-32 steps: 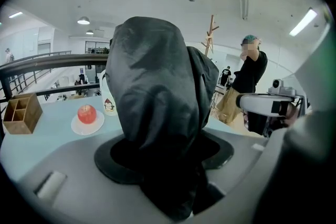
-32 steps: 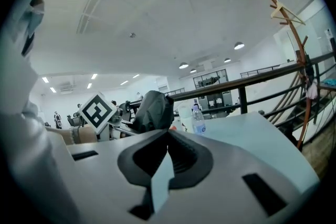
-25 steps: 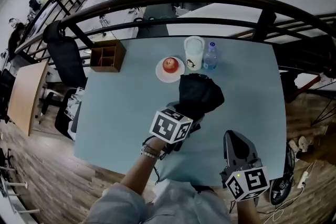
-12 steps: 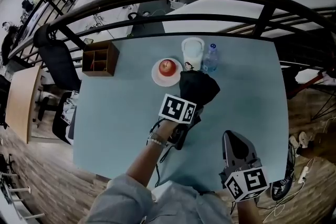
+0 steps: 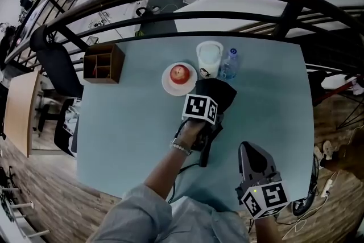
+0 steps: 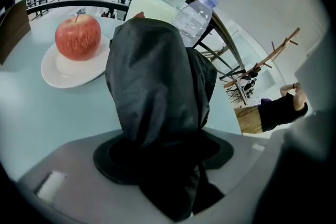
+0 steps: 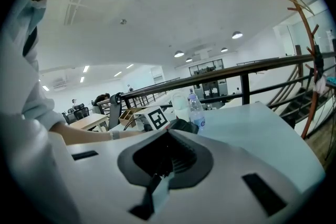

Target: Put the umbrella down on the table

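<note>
Right tool [image 5: 253, 155] hangs nearest me, at the near right of the tabletop [image 5: 125, 128]. In its own view I see its jaws closed together with nothing between them.

A little farther and to the left, my left tool [image 5: 207, 118] is over the middle of the tabletop, clenched on the umbrella [image 5: 216, 94]. The left gripper view shows the black folded fabric filling the space between the jaws. The umbrella is a dark folded bundle pointing away from me. Its thin dark handle end [image 5: 203, 152] sticks back toward the near edge, past my wrist. I cannot tell whether the bundle rests on the surface or sits just above it.

Its far end lies close to the things at the far side. Left of that end is a white plate [image 5: 168, 83] carrying a red apple [image 5: 180, 71]. Straight beyond the umbrella stands a white jug [image 5: 209, 57] with a loop handle on top. A clear water bottle [image 5: 228, 64] with a pale cap stands just beside the jug on the right.

Well to the left, at the far left of the tabletop, is a wooden box [image 5: 103, 64] split into compartments. A dark railing [image 5: 170, 3] curves past the far edge.
</note>
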The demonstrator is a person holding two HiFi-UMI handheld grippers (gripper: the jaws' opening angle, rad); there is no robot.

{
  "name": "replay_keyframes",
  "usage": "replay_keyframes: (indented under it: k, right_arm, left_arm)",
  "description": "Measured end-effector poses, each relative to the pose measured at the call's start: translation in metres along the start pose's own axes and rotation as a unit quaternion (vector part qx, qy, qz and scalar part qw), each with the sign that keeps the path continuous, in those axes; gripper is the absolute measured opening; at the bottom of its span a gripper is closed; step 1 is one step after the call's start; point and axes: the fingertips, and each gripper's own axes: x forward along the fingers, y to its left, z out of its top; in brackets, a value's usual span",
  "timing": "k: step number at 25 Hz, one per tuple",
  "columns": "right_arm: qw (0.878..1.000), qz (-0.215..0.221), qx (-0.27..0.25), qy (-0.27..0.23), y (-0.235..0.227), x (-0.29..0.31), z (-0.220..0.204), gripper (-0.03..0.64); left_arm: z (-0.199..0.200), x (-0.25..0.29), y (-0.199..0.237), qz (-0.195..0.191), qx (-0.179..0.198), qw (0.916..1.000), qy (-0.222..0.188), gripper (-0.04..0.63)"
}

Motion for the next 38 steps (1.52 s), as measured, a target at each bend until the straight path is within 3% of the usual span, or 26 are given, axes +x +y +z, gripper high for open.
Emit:
replay_keyframes:
  k: [7, 15, 21, 28, 31, 35, 38]
  right_arm:
    - [1.000, 0.003, 0.008, 0.012, -0.004, 0.007, -0.003, 0.000]
    - [1.000, 0.018, 0.008, 0.012, 0.002, 0.017, -0.008, 0.000]
    - [1.000, 0.020, 0.004, 0.000, 0.005, 0.008, -0.005, 0.000]
    - [1.000, 0.023, -0.008, -0.018, 0.012, -0.012, 0.003, 0.000]
    - [0.999, 0.026, -0.013, -0.029, 0.016, -0.022, 0.005, 0.000]
    - [0.999, 0.032, -0.018, -0.040, 0.024, -0.037, 0.010, 0.000]
    - [0.998, 0.032, -0.027, -0.045, 0.026, -0.051, 0.010, 0.000]
  left_arm:
    - [0.000, 0.009, 0.002, 0.005, -0.017, 0.9996, 0.022, 0.273]
    - [0.008, 0.003, 0.001, -0.054, -0.053, 0.9970, -0.015, 0.282]
    - [0.008, -0.013, -0.013, -0.072, -0.028, 0.9962, -0.040, 0.285]
    - [0.020, -0.058, -0.030, -0.074, 0.015, 0.9897, -0.122, 0.284]
    - [0.019, -0.080, -0.041, -0.063, 0.055, 0.9832, -0.162, 0.281]
    - [0.009, -0.116, -0.075, -0.093, 0.109, 0.9654, -0.218, 0.250]
    - [0.001, -0.140, -0.091, -0.073, 0.144, 0.9515, -0.261, 0.197]
